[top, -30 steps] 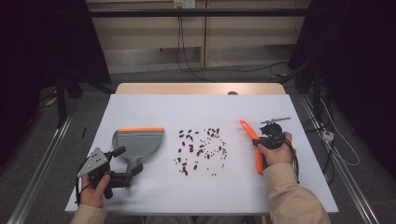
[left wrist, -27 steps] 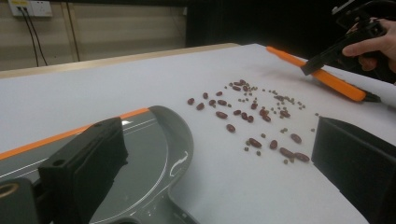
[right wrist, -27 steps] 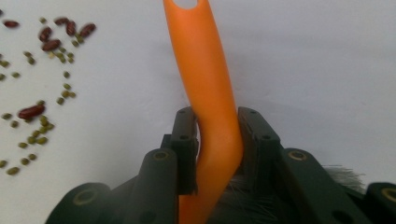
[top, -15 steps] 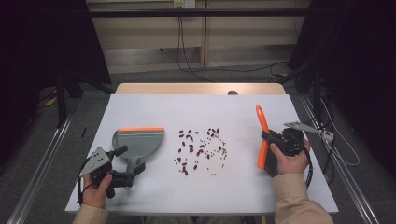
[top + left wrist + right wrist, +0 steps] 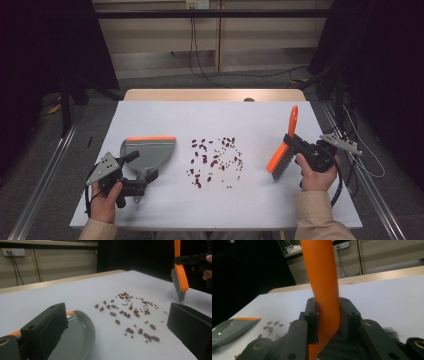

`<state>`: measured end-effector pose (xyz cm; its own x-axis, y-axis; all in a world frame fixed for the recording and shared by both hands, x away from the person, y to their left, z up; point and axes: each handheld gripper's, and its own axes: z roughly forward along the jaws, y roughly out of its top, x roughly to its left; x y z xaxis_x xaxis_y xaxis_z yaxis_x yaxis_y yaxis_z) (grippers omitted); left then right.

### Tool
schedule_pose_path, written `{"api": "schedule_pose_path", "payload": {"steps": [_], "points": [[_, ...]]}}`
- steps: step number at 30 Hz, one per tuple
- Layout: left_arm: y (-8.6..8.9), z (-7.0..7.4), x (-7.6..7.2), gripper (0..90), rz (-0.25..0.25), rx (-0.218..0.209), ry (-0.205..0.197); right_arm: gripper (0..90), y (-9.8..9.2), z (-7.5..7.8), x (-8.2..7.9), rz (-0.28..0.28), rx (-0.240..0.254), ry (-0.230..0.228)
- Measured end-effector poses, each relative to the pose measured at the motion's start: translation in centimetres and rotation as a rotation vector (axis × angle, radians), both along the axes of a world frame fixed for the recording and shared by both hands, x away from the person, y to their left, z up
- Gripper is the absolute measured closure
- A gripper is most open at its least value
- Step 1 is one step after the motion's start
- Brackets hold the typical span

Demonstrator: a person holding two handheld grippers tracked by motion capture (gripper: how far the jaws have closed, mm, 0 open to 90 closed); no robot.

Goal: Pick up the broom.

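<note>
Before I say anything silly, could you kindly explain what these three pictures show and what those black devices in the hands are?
A person sits at a white table and works with two hand-held tools, each having two black jaws, instead of bare fingers. The high view looks down from above. The other two views come from cameras riding on each tool, looking along its jaws. The right gripper is clamped on an orange brush, its bristles pointing towards the table. The left gripper is at the handle of a grey dustpan; whether it grips it is hard to tell. Between them lie scattered red beans, apparently to be swept up.
</note>
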<state>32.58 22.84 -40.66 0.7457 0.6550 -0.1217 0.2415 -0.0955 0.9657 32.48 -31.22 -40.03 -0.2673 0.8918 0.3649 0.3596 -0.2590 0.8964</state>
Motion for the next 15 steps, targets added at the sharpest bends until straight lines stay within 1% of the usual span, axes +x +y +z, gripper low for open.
{"api": "schedule_pose_path", "payload": {"steps": [1, 2, 3, 4, 5, 6, 7, 8, 9, 10, 12, 13, 15], "points": [[-0.1, 0.1, 0.0, 2.8, -0.003, 0.002, -0.003, 71.2, 0.1, 0.0, -0.1, 0.000, 0.019, -0.016], [-0.3, 0.2, 0.1, 2.7, -0.010, 0.012, -0.007, 71.2, 0.1, 0.0, -0.2, 0.004, 0.023, -0.025], [-0.6, 0.3, 0.1, 2.7, -0.010, 0.001, -0.006, 71.2, 0.1, -0.1, -0.2, 0.004, 0.039, -0.028], [-0.7, 0.4, 0.2, 2.7, -0.014, 0.004, -0.004, 71.2, 0.1, -0.1, -0.2, 0.011, 0.049, -0.032], [-0.7, 0.4, 0.2, 2.7, -0.014, 0.004, -0.004, 71.2, 0.1, -0.1, -0.2, 0.011, 0.049, -0.032], [-0.8, 0.5, 0.3, 2.7, -0.019, 0.001, -0.007, 71.2, 0.1, -0.1, -0.2, 0.008, 0.046, -0.040], [-1.0, 0.5, 0.3, 2.7, -0.018, -0.001, -0.007, 71.2, 0.0, 0.1, -0.3, 0.018, 0.051, -0.052], [-1.1, 0.6, 0.3, 2.7, -0.021, -0.003, -0.007, 71.2, 0.0, 0.1, -0.3, 0.018, 0.051, -0.052], [-1.2, 0.7, 0.4, 2.7, -0.026, 0.006, -0.011, 71.2, 0.0, 0.2, -0.3, 0.014, 0.060, -0.059], [-1.4, 0.8, 0.5, 2.7, -0.030, -0.001, -0.010, 71.2, 0.0, 0.4, -0.3, 0.021, 0.060, -0.062], [-1.7, 1.0, 0.6, 2.7, -0.037, 0.002, -0.013, 71.2, 0.1, 0.6, -0.4, 0.018, 0.054, -0.073], [-1.9, 1.1, 0.6, 2.7, -0.038, -0.001, -0.014, 71.2, 0.1, 0.8, -0.4, 0.027, 0.061, -0.074], [-2.3, 1.2, 0.8, 2.7, -0.050, -0.007, -0.012, 71.2, 0.6, 1.2, -0.3, 0.040, 0.054, -0.078]]}}
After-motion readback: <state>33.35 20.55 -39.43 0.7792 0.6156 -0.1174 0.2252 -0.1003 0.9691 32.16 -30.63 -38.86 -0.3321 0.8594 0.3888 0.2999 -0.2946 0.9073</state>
